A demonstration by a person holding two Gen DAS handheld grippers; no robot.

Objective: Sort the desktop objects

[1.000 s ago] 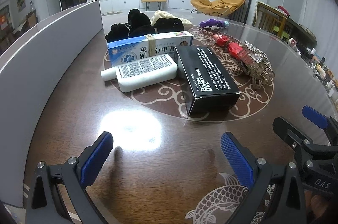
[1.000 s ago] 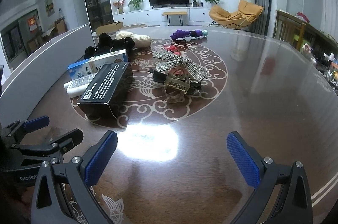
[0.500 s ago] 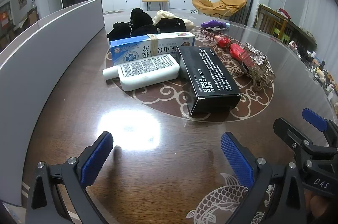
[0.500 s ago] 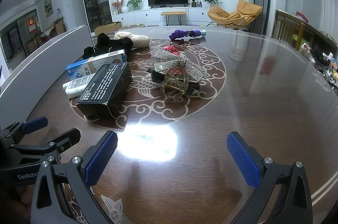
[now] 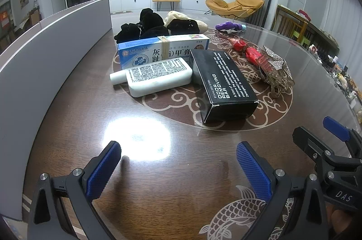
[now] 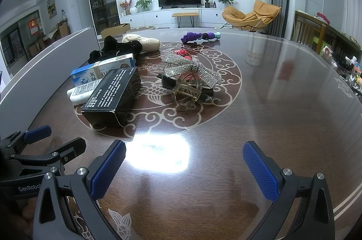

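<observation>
Both the left gripper (image 5: pixel 178 165) and right gripper (image 6: pixel 184 166) hover empty, jaws apart, short of the clutter. The black box (image 5: pixel 222 86) lies nearest, probably the first pick.

Your tabletop (image 5: pixel 172 174) is dark glossy wood with pale scrollwork. At frame centre lie a black box (image 5: pixel 224 86), white bottle (image 5: pixel 156 75) and blue-white carton (image 5: pixel 163 49); black cloth items (image 5: pixel 144 29) behind; a rhinestone bow (image 6: pixel 192 69) and hair claw (image 6: pixel 187 89) to the right; a purple toy (image 6: pixel 199 36) farther back.
</observation>
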